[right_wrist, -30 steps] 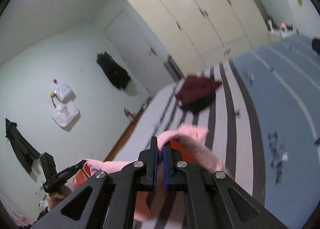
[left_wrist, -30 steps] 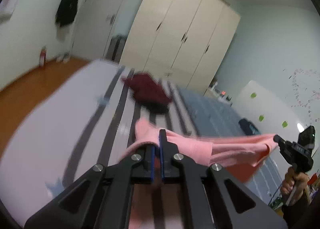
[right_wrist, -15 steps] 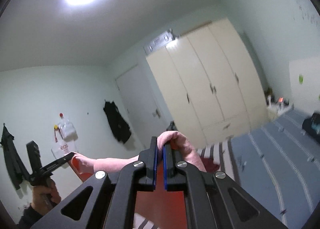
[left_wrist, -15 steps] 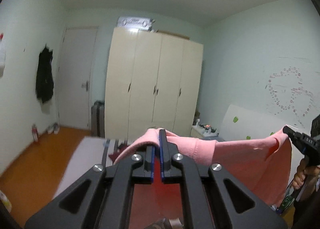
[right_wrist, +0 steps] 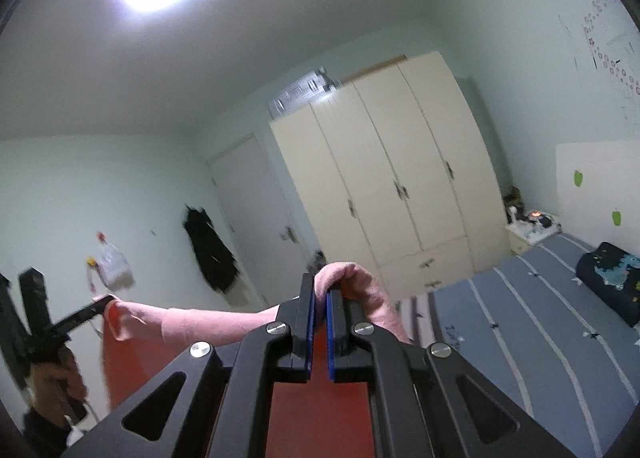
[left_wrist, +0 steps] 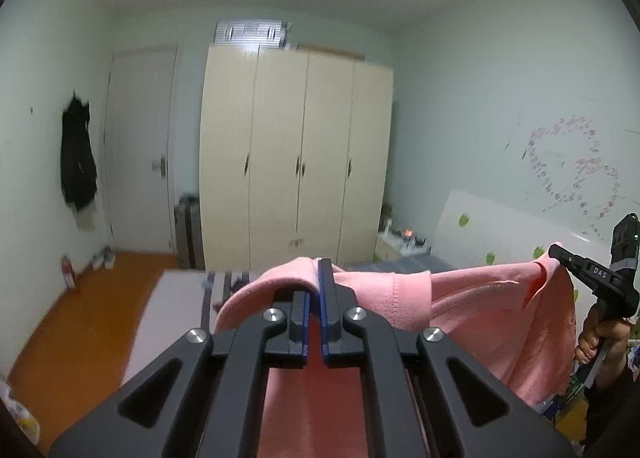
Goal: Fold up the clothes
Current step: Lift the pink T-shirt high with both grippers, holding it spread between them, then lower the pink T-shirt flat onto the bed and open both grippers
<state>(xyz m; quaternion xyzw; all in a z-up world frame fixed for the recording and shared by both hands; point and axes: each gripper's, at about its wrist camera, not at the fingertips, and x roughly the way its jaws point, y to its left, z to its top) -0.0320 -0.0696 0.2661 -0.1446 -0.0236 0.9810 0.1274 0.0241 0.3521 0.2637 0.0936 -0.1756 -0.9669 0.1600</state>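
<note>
A pink garment (left_wrist: pixel 480 310) hangs stretched in the air between both grippers, well above the bed. My left gripper (left_wrist: pixel 315 278) is shut on one top corner of it, and cloth drapes over its fingers. My right gripper (right_wrist: pixel 319 290) is shut on the other top corner of the pink garment (right_wrist: pixel 200 318). In the left wrist view the right gripper (left_wrist: pixel 560 254) shows at the far right, held by a hand (left_wrist: pixel 596 342). In the right wrist view the left gripper (right_wrist: pixel 102 302) shows at the far left, pinching the cloth. The garment's lower part hangs hidden behind the gripper bodies.
A bed with a striped grey and blue cover (right_wrist: pixel 520 322) lies below, with a dark pillow (right_wrist: pixel 612 282) at its head. A cream wardrobe (left_wrist: pixel 292 162) fills the far wall beside a white door (left_wrist: pixel 140 146). Orange wooden floor (left_wrist: pixel 88 306) runs left of the bed.
Both grippers have risen and tilted up from the bed, lifting the pink garment off it. The garment now hangs spread between them, and the dark red clothes on the bed have dropped out of view.
</note>
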